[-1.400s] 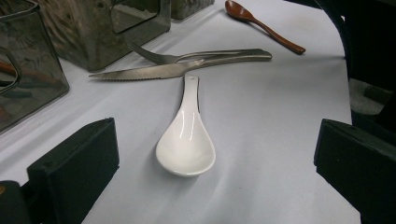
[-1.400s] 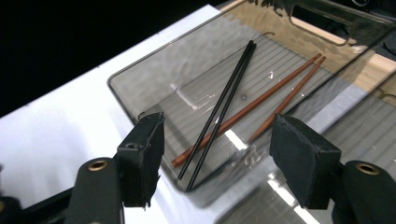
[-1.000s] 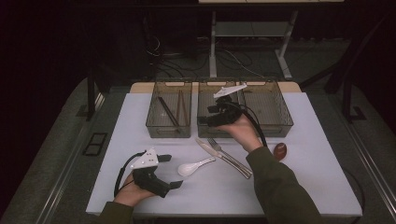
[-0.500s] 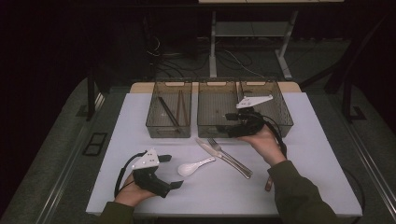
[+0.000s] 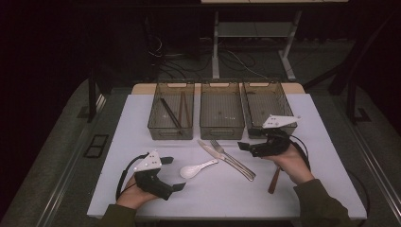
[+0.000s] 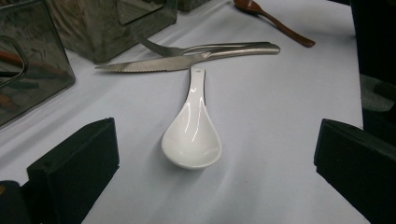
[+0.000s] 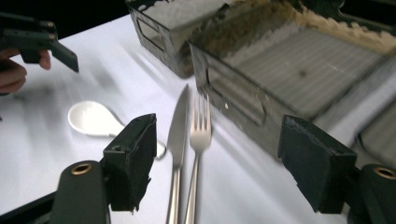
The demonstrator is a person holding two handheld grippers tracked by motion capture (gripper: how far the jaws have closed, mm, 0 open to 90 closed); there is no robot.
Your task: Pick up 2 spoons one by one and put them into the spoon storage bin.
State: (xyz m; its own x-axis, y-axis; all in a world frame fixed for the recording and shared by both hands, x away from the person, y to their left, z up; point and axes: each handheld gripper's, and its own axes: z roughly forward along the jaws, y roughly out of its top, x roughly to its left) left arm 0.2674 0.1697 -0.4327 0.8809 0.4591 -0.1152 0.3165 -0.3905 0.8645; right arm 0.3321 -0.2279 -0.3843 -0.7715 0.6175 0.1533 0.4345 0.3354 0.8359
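A steel knife (image 7: 176, 140) and steel fork (image 7: 198, 140) are laid lengthwise, tips toward three clear plastic bins (image 5: 222, 124), framed by the right gripper (image 7: 219, 158), whose empty jaws have just been opening wide; dark sticks (image 5: 176, 112) are held in the leftmost bin.

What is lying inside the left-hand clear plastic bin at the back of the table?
The left clear plastic bin holds thin dark and brown sticks, probably chopsticks, lying lengthwise. Its tinted walls and the dim light hide their exact number and whether anything smaller lies beneath.

Left gripper (image 5: 176, 173): jaws apart, empty, near the white spoon (image 5: 197, 169)
Right gripper (image 5: 245, 146): jaws just been opening, empty, beside the fork (image 5: 233, 160) and knife (image 5: 211, 151)
Left bin (image 5: 171, 133): chopsticks (image 5: 176, 113) inside
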